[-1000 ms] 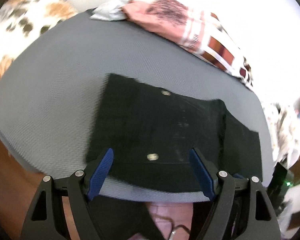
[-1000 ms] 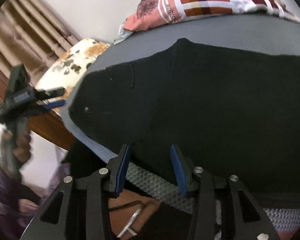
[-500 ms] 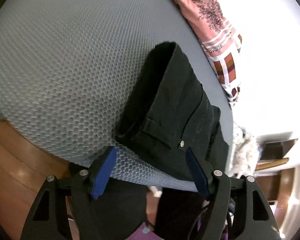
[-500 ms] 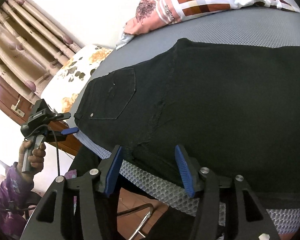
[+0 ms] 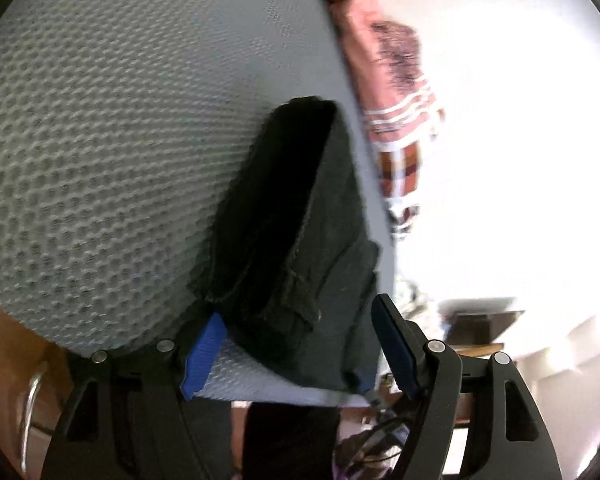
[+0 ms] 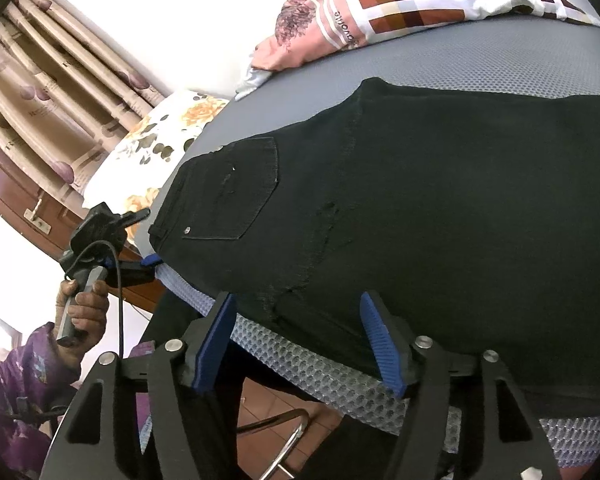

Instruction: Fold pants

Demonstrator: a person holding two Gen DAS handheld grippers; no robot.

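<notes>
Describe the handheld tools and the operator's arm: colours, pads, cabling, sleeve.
Both tools, left tool and right tool, have black angular frames with silver pivot screws and ribbed blue finger pads. A black cable loops from the left tool's grey handle. The sleeve is purple and patterned.

A grey honeycomb-mesh mat [image 6: 480, 68] fills much of both views. At its far edge lies a pink and checked cloth [image 6: 380, 12], upper right in the right wrist view (blurred in the left one [image 5: 396, 120]). A floral pillow [image 6: 152, 148] sits left of centre, beige curtains [image 6: 52, 72] upper left, a chrome bar [image 6: 288, 444] at the bottom.
</notes>
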